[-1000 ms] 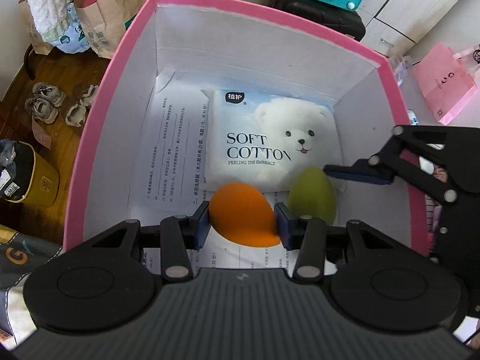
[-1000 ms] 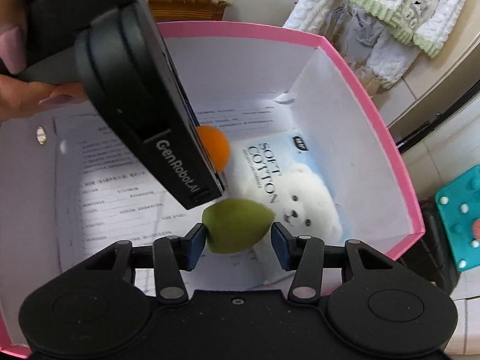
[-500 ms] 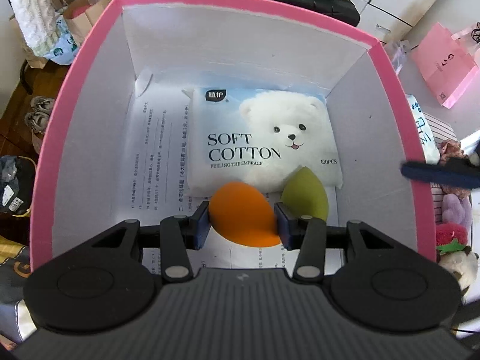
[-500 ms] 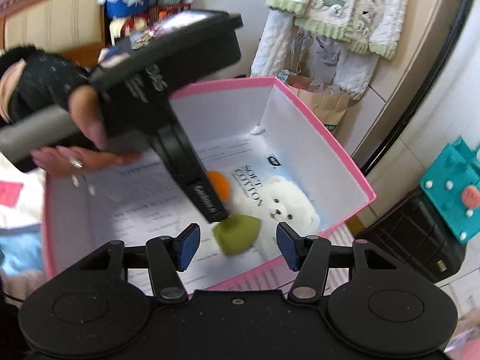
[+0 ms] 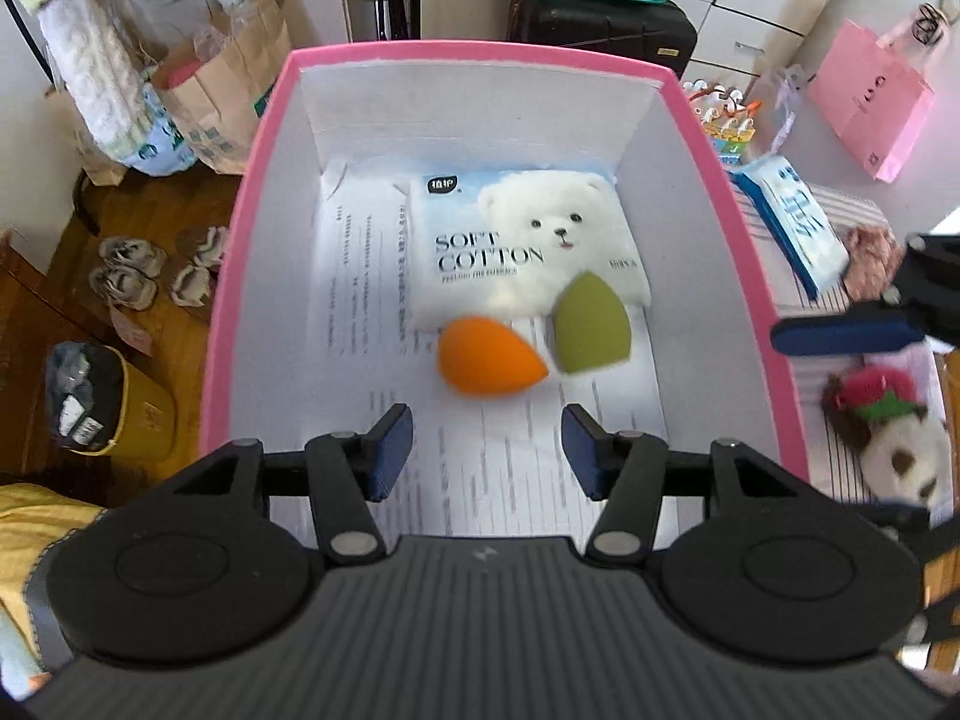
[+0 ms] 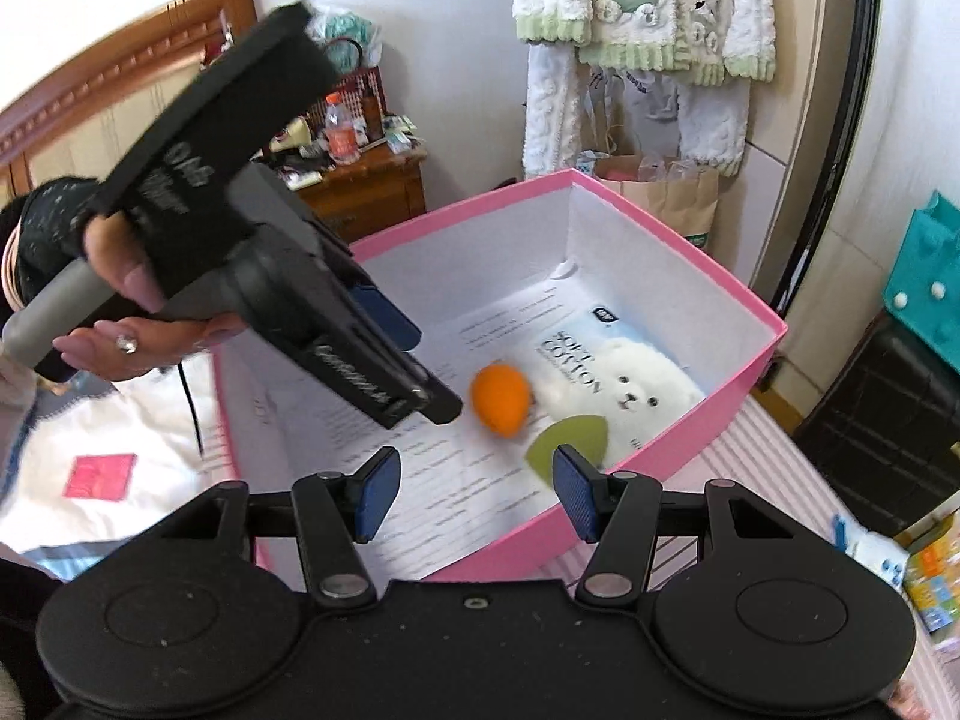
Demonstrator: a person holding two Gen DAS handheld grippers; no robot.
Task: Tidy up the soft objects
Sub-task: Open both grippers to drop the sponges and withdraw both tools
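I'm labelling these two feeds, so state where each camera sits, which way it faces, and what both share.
Left wrist: rides the left claw, looks steeply down into the pink box; its open fingers and the right claw's tip at the right edge show.
Right wrist: rides the right claw, looks down across the box; its open fingers and the left hand show.
Shared: orange sponge, green sponge, cotton pack.

- Right tool (image 6: 471, 495) — jaws apart, nothing between them, above the near wall of the pink box (image 6: 672, 450).
- Orange sponge (image 6: 501, 399) and green sponge (image 6: 570, 441) lie beside the cotton pack (image 6: 624, 372) inside.
- Left tool (image 6: 384, 324) — held by a hand (image 6: 138, 324), over the box.
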